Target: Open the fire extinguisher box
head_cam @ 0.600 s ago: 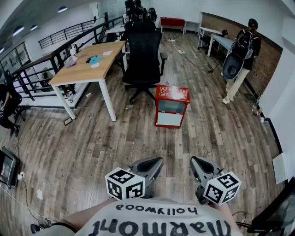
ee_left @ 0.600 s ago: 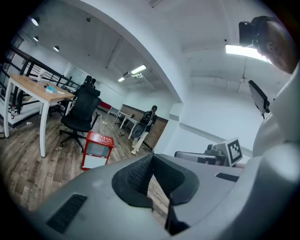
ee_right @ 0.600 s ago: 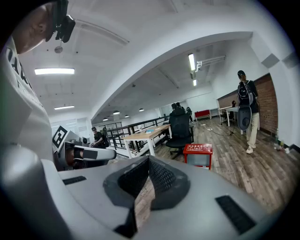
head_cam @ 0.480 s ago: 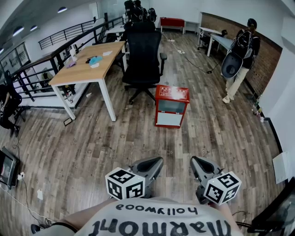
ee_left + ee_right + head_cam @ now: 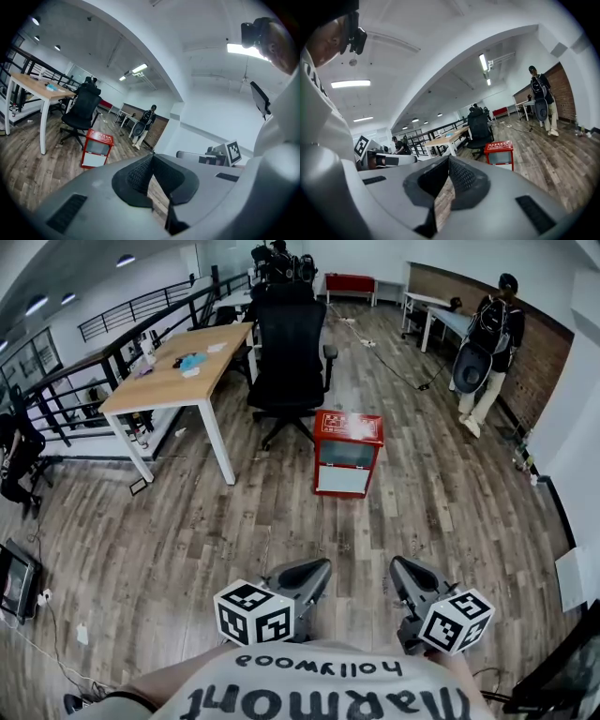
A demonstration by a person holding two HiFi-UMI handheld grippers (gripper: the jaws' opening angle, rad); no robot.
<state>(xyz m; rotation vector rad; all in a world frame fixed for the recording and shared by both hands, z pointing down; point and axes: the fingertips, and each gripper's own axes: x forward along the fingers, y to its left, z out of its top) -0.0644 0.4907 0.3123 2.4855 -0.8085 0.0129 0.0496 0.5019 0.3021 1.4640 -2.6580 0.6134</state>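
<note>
A red fire extinguisher box (image 5: 348,454) with a glass front stands on the wood floor a few steps ahead, its door closed. It also shows small in the left gripper view as the red box (image 5: 97,149) and in the right gripper view as the red box (image 5: 500,153). My left gripper (image 5: 319,570) and right gripper (image 5: 397,568) are held low near my chest, both shut and empty, far short of the box. In each gripper view the jaws meet with nothing between them.
A black office chair (image 5: 291,348) stands just behind the box, and a wooden desk (image 5: 178,371) to its left. A person (image 5: 486,343) with a backpack walks at the far right. A railing (image 5: 56,390) runs along the left side.
The person at the far right has stepped a little farther away. Both grippers have barely shifted and stay shut.
</note>
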